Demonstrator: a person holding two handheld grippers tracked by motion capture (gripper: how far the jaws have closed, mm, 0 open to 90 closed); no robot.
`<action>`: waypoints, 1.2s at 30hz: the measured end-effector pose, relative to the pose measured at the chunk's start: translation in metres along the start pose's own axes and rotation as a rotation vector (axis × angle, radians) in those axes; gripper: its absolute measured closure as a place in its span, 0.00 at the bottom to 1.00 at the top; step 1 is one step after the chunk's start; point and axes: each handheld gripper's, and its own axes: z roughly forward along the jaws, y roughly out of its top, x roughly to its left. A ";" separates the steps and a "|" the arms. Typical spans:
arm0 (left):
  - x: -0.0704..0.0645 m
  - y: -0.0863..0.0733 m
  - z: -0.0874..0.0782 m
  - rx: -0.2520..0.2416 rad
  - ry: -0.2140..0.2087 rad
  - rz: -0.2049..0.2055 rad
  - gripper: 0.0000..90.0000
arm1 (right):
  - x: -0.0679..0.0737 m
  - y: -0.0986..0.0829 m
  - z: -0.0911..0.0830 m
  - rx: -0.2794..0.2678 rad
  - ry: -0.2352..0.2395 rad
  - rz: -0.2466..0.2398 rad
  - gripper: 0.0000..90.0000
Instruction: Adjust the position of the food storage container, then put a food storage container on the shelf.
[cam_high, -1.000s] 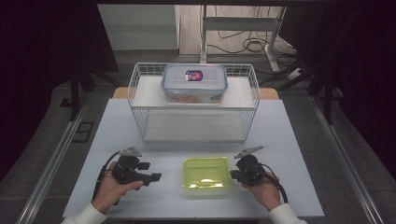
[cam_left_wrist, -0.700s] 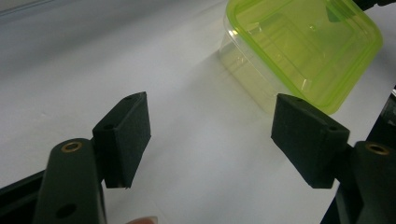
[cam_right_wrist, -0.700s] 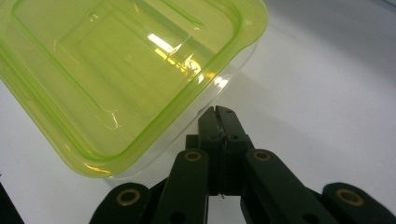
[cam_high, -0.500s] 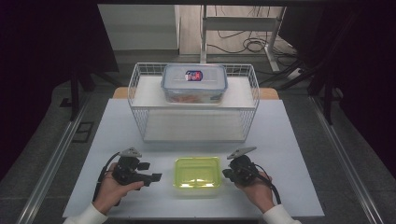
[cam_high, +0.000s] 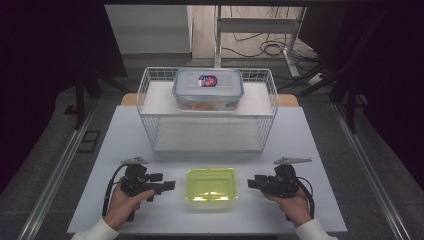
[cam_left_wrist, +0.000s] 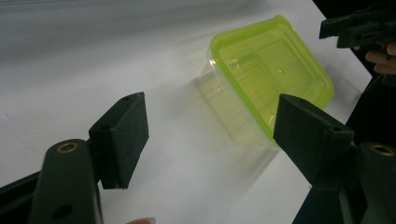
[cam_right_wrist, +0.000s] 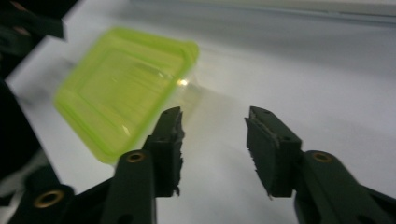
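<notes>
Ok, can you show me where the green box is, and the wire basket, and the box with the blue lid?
green box (cam_high: 211, 184): high view, middle of its lid.
wire basket (cam_high: 207, 121): high view, its front wall.
box with the blue lid (cam_high: 207, 86): high view, top of the lid, inside the basket.

Both forearms came in from the near edge, each hand gripping a claw low and level. The left claw (cam_high: 169, 185) pointed right with jaws spread wide; the right claw (cam_high: 251, 183) pointed left, jaws apart.
</notes>
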 end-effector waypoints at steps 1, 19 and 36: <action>0.000 0.000 0.001 -0.001 -0.002 -0.006 0.29 | 0.000 0.000 0.000 0.000 0.000 0.000 0.55; -0.008 0.001 0.023 -0.005 -0.117 -0.088 0.30 | 0.001 -0.003 0.013 0.002 0.098 0.113 0.48; 0.000 0.001 0.049 0.035 -0.217 -0.212 0.38 | -0.002 -0.003 0.037 0.037 0.141 0.184 0.55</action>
